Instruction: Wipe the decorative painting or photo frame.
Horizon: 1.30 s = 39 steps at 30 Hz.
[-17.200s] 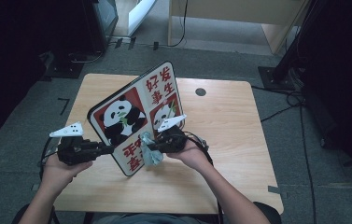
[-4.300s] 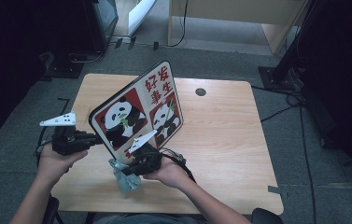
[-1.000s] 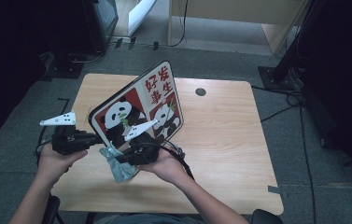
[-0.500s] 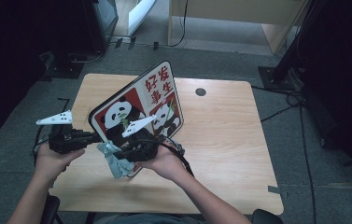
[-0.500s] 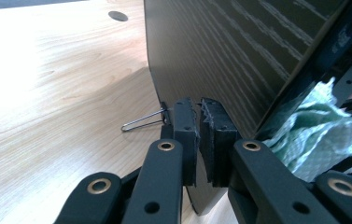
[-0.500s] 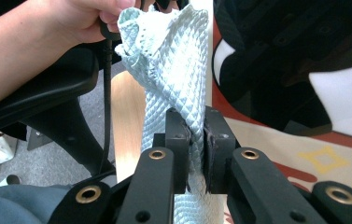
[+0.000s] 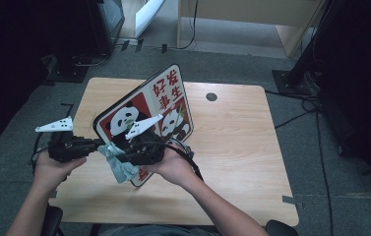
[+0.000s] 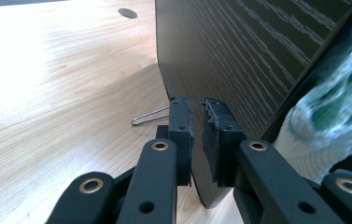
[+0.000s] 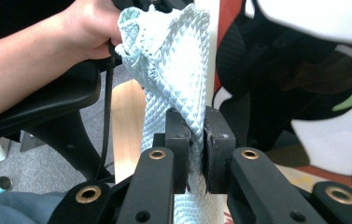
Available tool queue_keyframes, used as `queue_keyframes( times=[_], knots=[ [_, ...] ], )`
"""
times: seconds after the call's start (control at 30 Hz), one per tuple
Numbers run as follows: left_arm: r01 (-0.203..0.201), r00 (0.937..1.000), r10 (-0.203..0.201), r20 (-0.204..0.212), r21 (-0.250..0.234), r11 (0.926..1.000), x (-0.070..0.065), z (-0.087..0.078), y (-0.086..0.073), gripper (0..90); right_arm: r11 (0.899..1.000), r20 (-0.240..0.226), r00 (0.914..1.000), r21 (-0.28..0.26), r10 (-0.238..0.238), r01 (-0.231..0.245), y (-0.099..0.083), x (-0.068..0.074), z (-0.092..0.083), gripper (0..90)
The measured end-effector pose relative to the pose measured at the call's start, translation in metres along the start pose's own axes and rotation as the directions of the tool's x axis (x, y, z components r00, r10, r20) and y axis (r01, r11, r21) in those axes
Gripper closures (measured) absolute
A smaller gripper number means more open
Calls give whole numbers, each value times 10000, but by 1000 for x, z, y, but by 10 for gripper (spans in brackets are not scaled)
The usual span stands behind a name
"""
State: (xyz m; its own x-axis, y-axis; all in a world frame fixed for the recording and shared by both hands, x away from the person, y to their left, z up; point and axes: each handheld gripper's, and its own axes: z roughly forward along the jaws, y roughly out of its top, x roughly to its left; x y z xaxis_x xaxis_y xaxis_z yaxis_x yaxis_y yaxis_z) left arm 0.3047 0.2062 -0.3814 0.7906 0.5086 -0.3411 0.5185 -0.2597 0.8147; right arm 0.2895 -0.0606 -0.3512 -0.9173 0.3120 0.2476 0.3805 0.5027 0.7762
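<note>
While it leans tilted over the table (image 7: pixel 232 147), the scene reads so:
Left gripper (image 7: pixel 99 143): at the board's lower left edge; its jaws have just been opening and stand narrowly apart, the thin board edge between the pads (image 8: pixel 181 126), barely gripped if at all.
Board (image 7: pixel 168 101): panda picture facing the person, long axis rising from near left to far right, lower end near the table's front.
Cloth (image 7: pixel 119 164): pale green, against the board's lower face.
Right gripper (image 7: pixel 124 156): jaws clamped tight on the cloth.
</note>
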Motion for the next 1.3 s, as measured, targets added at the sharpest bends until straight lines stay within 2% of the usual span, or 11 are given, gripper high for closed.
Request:
queue_keyframes(
  times=[0.1, 0.33, 0.6, 0.87, 1.07, 1.3],
  knots=[
    [55, 10000, -55, -54, -10, 10000, 0, -1, -1, 792, 9999, 38, 9999, -48, -147, 147, 6, 1, -3, 832],
    [-118, 9999, 117, -92, -87, 9999, -2, -2, -7, 727, 9993, 52, 9994, -139, -349, 350, 20, 4, -7, 832],
    [-228, 9997, 228, 1, -194, 9996, -5, -4, -11, 675, 9989, 59, 9993, -281, -364, 365, 31, 5, -12, 832],
    [-500, 9987, 503, 106, -241, 9985, -12, -7, -13, 640, 9982, 66, 9990, -412, -443, 445, 45, 7, -17, 831],
    [-566, 9983, 571, 143, -294, 9980, -15, -8, -15, 628, 9970, 122, 9980, -461, -625, 630, 53, 9, -23, 832],
    [-538, 9985, 542, 101, -379, 9978, -17, -9, -15, 625, 9923, 244, 9950, -760, -966, 982, 67, 11, -35, 831]
  ],
)
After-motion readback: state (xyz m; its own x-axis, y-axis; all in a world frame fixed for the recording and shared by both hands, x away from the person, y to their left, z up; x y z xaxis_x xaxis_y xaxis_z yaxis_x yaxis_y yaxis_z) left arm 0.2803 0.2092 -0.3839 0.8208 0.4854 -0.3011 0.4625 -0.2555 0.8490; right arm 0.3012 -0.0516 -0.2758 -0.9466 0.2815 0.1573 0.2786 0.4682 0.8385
